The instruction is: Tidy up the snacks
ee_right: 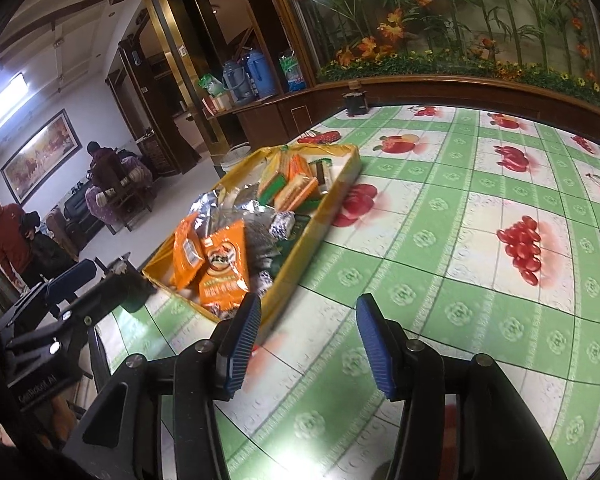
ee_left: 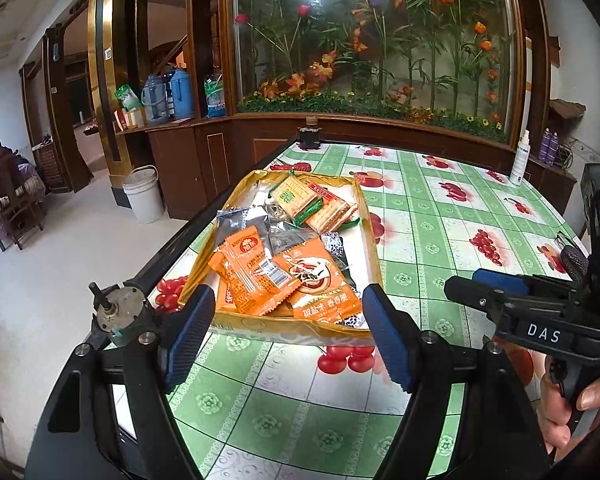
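Note:
A shallow yellow tray [ee_left: 370,236] sits near the table's left edge, also in the right wrist view [ee_right: 300,256]. It holds orange snack packets [ee_left: 256,268], a larger orange packet [ee_left: 320,280] [ee_right: 224,272], green-and-orange cracker packs [ee_left: 304,200] [ee_right: 292,188] and silver foil packets [ee_left: 236,220]. My left gripper [ee_left: 288,332] is open and empty, just in front of the tray's near rim. My right gripper [ee_right: 304,344] is open and empty, over the tablecloth to the right of the tray. It also shows in the left wrist view [ee_left: 496,288].
The table has a green checked cloth with fruit prints [ee_left: 440,240]. A white spray bottle [ee_left: 520,160] stands at the far right and a small dark holder [ee_left: 310,136] at the far edge. A metal motor-like part [ee_left: 120,312] sits at the left edge. People stand in the room to the left [ee_right: 8,236].

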`<state>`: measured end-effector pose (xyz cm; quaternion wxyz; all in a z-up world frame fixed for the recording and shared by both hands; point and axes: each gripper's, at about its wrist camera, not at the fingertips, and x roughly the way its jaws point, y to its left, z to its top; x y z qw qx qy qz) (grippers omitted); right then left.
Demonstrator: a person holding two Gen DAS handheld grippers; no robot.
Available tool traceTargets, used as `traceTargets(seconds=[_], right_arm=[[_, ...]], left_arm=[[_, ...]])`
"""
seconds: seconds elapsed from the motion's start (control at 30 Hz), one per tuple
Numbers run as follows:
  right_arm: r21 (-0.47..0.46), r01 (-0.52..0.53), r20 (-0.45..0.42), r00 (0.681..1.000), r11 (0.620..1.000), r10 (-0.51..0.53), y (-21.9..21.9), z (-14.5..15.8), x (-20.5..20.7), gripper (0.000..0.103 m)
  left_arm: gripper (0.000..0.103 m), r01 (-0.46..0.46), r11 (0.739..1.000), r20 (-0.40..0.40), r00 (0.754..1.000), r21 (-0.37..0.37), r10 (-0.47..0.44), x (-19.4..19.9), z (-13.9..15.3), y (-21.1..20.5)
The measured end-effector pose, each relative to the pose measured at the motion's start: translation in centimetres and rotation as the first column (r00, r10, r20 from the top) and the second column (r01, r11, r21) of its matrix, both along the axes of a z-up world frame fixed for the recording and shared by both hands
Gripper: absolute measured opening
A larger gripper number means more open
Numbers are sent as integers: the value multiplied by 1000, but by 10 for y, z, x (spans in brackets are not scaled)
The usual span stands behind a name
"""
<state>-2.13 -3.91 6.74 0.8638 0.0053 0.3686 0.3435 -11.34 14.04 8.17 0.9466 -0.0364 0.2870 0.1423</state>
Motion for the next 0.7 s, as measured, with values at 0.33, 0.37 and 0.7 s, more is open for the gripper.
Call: traceTargets(seconds=[0.33, 0.37, 0.7], right_arm=[[-28, -41, 36, 998, 999, 42, 9, -2, -15, 63], [-34, -43, 43, 998, 998, 44, 11, -2, -17, 63], [-25, -104, 6, 995, 994, 104, 21, -14, -21, 66]], left_arm=[[83, -42, 998, -18, 999, 37, 42, -10, -17, 5], [83, -50, 998, -19, 999, 37, 51, -11, -19, 9], [83, -112, 990, -62, 991, 87, 118, -21, -18, 22]])
